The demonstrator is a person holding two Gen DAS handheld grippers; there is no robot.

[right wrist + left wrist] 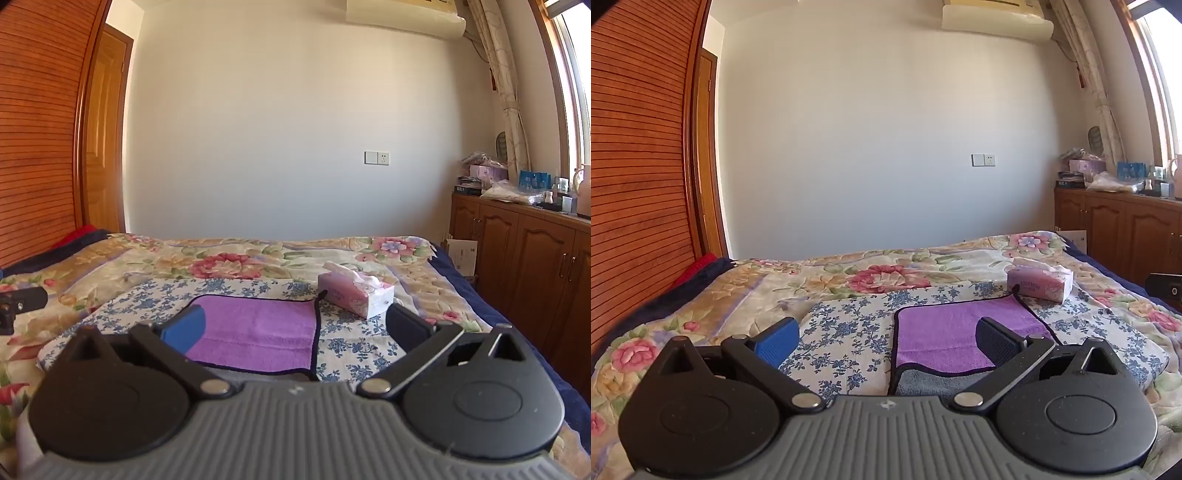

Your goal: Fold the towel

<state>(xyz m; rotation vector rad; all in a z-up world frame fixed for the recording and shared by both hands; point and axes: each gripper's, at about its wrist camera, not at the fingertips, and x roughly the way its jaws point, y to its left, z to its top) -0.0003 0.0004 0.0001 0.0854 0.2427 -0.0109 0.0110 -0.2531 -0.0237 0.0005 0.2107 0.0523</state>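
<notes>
The fuzzy purple towel (955, 332), dark-edged and rectangular, lies flat on the floral cloth (846, 332) near the tissue box (1039, 283); left gripper (886, 338) and right gripper (295, 328) hover spread wide, empty.

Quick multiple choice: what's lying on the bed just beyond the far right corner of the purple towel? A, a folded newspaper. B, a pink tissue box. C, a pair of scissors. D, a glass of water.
B: a pink tissue box with white tissue poking out of its top sits on the flowered bedspread, just past the far right corner of the purple towel.
</notes>
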